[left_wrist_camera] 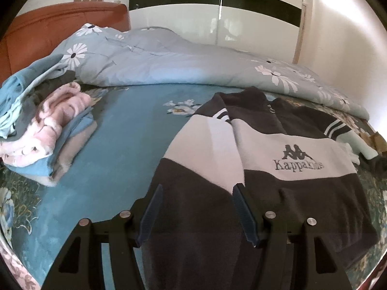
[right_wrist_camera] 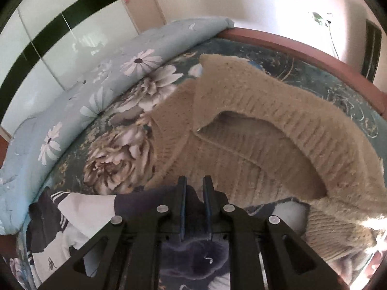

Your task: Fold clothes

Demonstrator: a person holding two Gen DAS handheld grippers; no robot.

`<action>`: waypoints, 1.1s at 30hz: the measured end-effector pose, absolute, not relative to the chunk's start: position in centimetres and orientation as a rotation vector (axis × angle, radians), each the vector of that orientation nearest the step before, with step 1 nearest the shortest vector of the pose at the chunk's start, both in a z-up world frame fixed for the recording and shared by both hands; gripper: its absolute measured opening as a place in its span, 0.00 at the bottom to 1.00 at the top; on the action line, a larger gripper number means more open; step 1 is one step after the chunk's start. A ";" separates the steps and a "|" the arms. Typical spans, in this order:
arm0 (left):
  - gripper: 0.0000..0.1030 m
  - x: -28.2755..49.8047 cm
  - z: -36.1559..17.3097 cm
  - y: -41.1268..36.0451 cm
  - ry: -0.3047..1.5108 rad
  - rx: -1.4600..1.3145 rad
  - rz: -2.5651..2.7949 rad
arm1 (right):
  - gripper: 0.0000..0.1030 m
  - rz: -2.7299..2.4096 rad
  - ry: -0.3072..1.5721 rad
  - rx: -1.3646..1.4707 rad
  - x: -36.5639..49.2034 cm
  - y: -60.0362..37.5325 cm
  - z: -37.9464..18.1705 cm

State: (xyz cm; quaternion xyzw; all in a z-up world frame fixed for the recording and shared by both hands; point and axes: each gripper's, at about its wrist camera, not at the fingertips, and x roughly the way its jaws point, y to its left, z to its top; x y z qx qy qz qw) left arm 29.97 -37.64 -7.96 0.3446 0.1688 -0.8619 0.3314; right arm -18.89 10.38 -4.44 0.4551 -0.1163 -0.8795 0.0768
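Observation:
A dark navy and white Kappa jacket [left_wrist_camera: 278, 149] lies spread on the bed, its left sleeve folded across the front. My left gripper [left_wrist_camera: 197, 191] is open, its fingers [left_wrist_camera: 154, 203] low over the jacket's dark lower part. In the right wrist view the jacket [right_wrist_camera: 87, 207] shows at the lower left. My right gripper [right_wrist_camera: 194, 186] is nearly closed and pinches dark jacket fabric between its fingers [right_wrist_camera: 181, 193]. A beige knitted sweater [right_wrist_camera: 241, 133] lies just beyond it.
A stack of folded clothes [left_wrist_camera: 46, 130] sits at the left on the blue floral sheet [left_wrist_camera: 125, 145]. A light blue daisy quilt [left_wrist_camera: 169, 60] is bunched along the far side; it also shows in the right wrist view [right_wrist_camera: 72, 91]. Red bed frame [right_wrist_camera: 314, 58] and wardrobe [left_wrist_camera: 217, 12] stand behind.

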 end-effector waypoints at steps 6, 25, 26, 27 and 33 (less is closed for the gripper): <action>0.64 29.7 -8.2 -36.8 0.455 0.907 -2.296 | 0.64 -2.818 -0.199 1.148 -14.8 9.9 -0.9; 0.09 29.7 -10.2 -41.8 0.415 0.918 -2.108 | 0.67 -2.288 0.148 0.985 -0.1 -7.2 -2.5; 0.09 30.2 -9.5 -43.2 0.414 0.890 -2.082 | 0.67 -2.284 0.160 0.989 0.0 -7.6 -2.8; 0.09 30.5 -9.0 -44.6 0.406 0.876 -2.055 | 0.67 -2.279 0.171 0.993 0.1 -8.0 -3.1; 0.09 31.0 -8.2 -52.3 0.350 0.871 -1.908 | 0.67 -2.264 0.168 1.070 -0.3 -9.0 -4.6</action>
